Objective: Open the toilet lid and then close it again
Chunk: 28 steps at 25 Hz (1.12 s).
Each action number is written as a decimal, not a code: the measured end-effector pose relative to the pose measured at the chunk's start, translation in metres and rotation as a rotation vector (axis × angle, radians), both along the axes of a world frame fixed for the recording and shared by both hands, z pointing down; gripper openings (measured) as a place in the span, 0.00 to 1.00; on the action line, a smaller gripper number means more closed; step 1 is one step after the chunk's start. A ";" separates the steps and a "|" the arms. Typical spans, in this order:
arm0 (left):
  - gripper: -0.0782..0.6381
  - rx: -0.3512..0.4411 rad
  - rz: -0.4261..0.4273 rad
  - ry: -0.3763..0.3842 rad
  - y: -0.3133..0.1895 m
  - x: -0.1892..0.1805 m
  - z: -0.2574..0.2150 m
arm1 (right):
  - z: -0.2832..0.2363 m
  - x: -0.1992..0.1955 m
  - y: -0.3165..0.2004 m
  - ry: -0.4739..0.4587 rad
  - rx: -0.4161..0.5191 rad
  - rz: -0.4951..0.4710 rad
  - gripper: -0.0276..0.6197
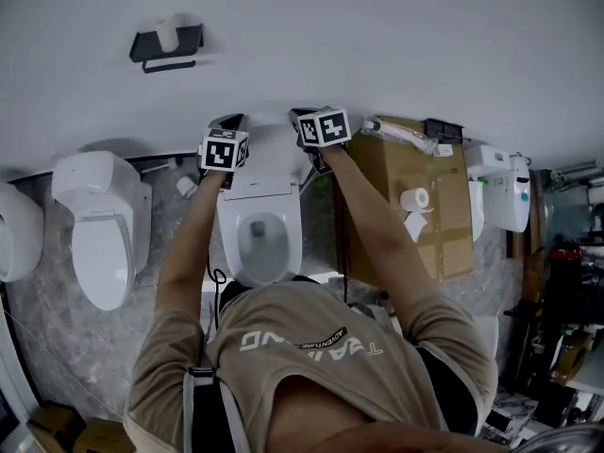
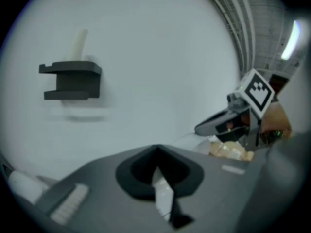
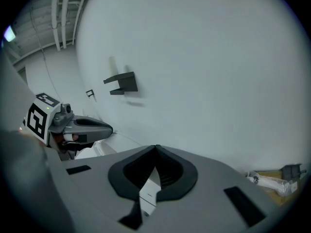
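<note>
The white toilet (image 1: 262, 239) stands in the middle of the head view with its bowl uncovered. Its lid (image 1: 271, 154) is raised upright against the wall. My left gripper (image 1: 229, 123) is at the lid's upper left edge and my right gripper (image 1: 304, 117) at its upper right edge. In the left gripper view the jaws (image 2: 156, 149) meet at their tips with a white sliver of lid (image 2: 163, 193) between them. The right gripper view shows the same: jaws (image 3: 155, 148) closed, a white strip of lid (image 3: 148, 195) pinched between them. Each gripper sees the other, the right gripper (image 2: 228, 123) and the left gripper (image 3: 82, 126).
A second toilet (image 1: 99, 239) stands to the left, with part of another (image 1: 14, 229) at the frame edge. A black wall shelf (image 1: 167, 45) holds a paper roll. Right of the toilet is a cardboard box (image 1: 444, 225), then a white fixture (image 1: 510, 192).
</note>
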<state>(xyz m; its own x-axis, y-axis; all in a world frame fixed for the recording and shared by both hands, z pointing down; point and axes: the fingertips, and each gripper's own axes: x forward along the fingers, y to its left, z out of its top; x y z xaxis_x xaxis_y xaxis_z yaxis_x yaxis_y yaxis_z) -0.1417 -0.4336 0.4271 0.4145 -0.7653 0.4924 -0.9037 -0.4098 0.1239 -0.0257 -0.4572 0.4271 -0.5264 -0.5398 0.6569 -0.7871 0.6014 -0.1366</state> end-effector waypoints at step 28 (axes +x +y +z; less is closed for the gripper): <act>0.12 -0.030 -0.001 -0.034 -0.037 -0.010 0.006 | 0.003 -0.007 -0.033 0.047 -0.022 -0.014 0.06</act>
